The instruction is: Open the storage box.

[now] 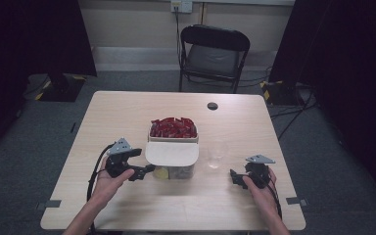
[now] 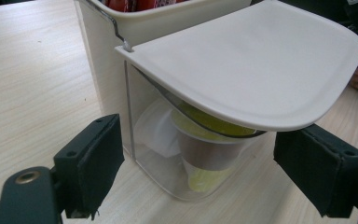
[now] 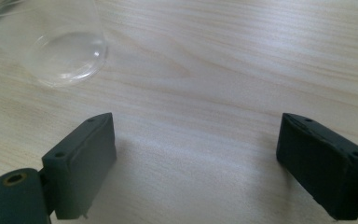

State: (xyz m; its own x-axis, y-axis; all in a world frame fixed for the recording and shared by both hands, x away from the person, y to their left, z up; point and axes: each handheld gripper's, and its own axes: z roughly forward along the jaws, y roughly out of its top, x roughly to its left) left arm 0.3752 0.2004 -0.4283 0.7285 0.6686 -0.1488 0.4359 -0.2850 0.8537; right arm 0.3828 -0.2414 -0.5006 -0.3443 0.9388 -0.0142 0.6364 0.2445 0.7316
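A white bin (image 1: 150, 138) in the middle of the table holds red packets (image 1: 173, 127). In front of it a white lid (image 1: 171, 152) is tilted up over a clear compartment (image 2: 144, 149) with small yellow-topped cups (image 2: 205, 154) inside. My left gripper (image 1: 148, 170) is at that compartment's front left corner. Its jaws (image 2: 200, 140) are open on either side of the clear wall, below the lid (image 2: 261, 60), and touch nothing. A clear plastic cup (image 1: 217, 154) stands right of the bin. My right gripper (image 1: 233, 176) is open over bare wood (image 3: 196, 130), with the cup (image 3: 60, 46) beyond its left jaw.
A small black disc (image 1: 212, 105) lies on the far part of the table (image 1: 127, 112). A black folding chair (image 1: 213, 54) stands behind the table. Dark curtains hang at both sides, and cables run over the floor at the right.
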